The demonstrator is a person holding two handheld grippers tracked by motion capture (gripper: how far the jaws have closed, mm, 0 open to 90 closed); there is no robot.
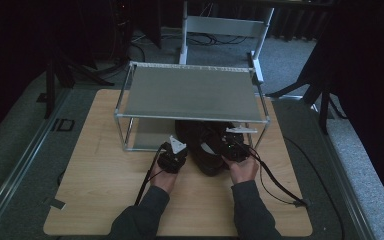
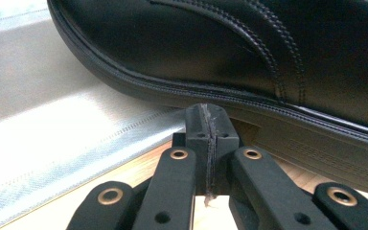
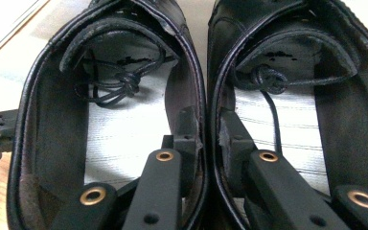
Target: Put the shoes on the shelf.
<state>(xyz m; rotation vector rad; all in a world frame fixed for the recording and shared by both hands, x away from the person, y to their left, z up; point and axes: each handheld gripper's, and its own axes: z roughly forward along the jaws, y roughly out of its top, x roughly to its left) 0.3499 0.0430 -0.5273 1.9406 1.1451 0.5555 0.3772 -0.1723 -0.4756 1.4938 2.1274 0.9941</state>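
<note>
A pair of black leather lace-up shoes (image 1: 206, 146) stands side by side at the front of the rack's lower shelf, heels toward the person. My right gripper (image 3: 207, 125) reaches in from the heel end. One jaw is inside the left shoe (image 3: 52, 120) and one inside the right shoe (image 3: 345, 105), and together they pinch the two inner walls. My left gripper (image 2: 207, 120) is shut with nothing between its jaws. Its tips sit at the sole edge on the outer side of the left shoe (image 2: 196, 43). From above, the left gripper (image 1: 172, 154) and right gripper (image 1: 233, 146) flank the pair.
A two-level metal rack (image 1: 190, 92) stands on the wooden table (image 1: 105, 190), its upper shelf overhanging the shoes' toes. The lower shelf plate (image 2: 52, 124) lies left of the shoe. Cables trail from both grippers. A chair frame (image 1: 225, 30) stands behind the table.
</note>
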